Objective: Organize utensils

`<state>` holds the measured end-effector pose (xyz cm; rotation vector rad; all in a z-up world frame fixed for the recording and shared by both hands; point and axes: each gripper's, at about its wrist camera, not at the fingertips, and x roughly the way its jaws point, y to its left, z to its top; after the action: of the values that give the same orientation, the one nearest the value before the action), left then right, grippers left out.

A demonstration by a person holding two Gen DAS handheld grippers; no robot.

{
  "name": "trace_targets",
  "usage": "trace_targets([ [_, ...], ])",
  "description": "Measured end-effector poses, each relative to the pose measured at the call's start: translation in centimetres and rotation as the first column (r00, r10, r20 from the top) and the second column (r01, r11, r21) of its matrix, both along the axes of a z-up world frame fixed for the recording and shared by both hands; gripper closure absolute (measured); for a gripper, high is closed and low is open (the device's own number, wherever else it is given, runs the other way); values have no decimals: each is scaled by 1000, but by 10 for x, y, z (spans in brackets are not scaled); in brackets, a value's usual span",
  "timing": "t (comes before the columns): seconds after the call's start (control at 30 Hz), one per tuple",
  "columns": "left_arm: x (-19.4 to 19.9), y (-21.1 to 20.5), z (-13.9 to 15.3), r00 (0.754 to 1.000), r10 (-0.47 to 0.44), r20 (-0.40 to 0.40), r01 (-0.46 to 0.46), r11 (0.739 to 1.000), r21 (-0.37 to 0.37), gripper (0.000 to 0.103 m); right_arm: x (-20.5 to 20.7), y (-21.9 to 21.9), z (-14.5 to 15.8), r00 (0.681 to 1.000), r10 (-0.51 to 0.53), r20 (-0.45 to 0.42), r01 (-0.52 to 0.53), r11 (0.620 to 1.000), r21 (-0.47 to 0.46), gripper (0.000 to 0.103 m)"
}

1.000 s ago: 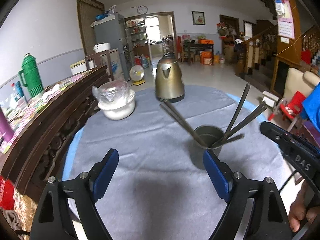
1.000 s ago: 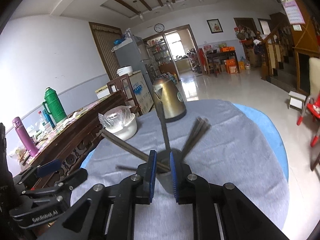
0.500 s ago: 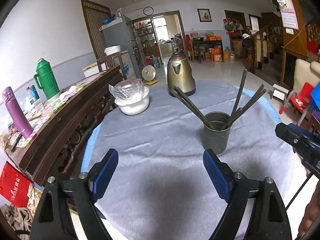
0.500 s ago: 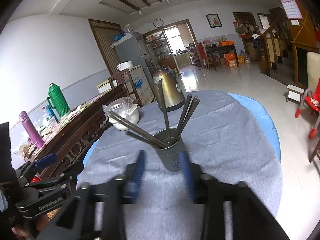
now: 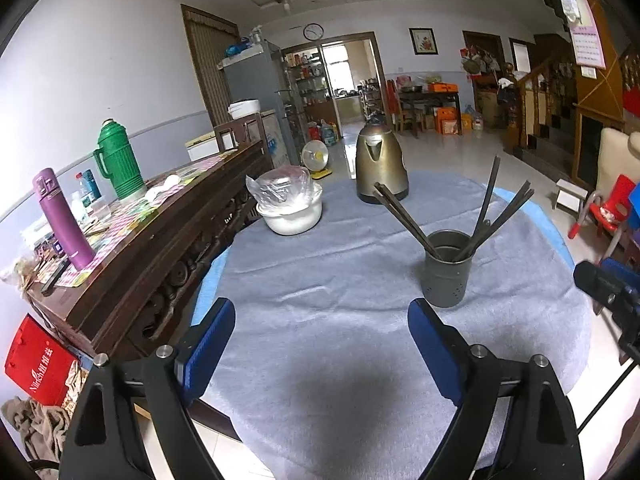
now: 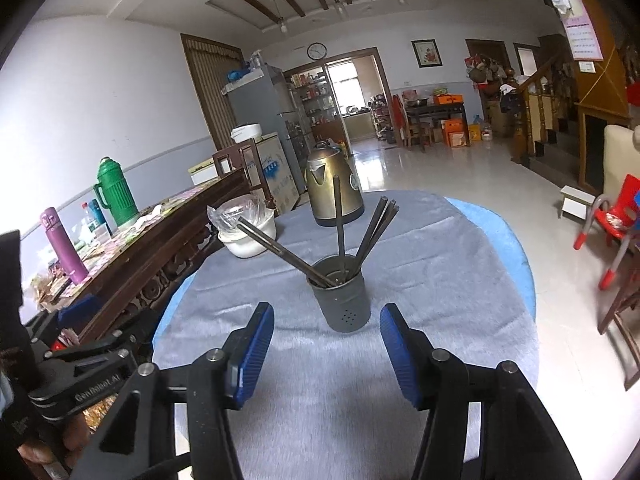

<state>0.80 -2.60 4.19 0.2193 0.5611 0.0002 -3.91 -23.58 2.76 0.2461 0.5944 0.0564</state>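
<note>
Both tools spread wide, holding nothing: left tool (image 5: 320, 336) and right tool (image 6: 326, 340) above the grey-covered worktop (image 6: 440, 280). Dark chopsticks (image 6: 340, 220) standing fanned out in the grey cup (image 6: 342, 300), just ahead of the right tool.

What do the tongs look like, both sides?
Both match: black skeletal frames with triangular cutouts and silver bolts, tipped with ribbed blue pads. Left tongs; right tongs. From the right wrist view, the left unit's body carries white "GenRobot.AI" lettering. A thin black cable trails by the right unit in the left wrist view.
</note>
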Motion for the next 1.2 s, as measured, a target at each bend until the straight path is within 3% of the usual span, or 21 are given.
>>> trace_targets([
  [0.3, -19, 19, 22, 998, 34, 50, -32, 999, -31, 11, -20, 21, 5, 1000, 8, -24, -9, 1000, -22, 43],
  [0.77, -25, 32, 25, 997, 53, 56, -51, 998, -29, 11, -36, 25, 27, 1000, -6, 8, 6, 998, -54, 43],
  [1.2, -30, 41, 26, 997, 60, 53, -58, 998, -39, 10, -35, 30, 23, 1000, -4, -1, 4, 999, -53, 43],
])
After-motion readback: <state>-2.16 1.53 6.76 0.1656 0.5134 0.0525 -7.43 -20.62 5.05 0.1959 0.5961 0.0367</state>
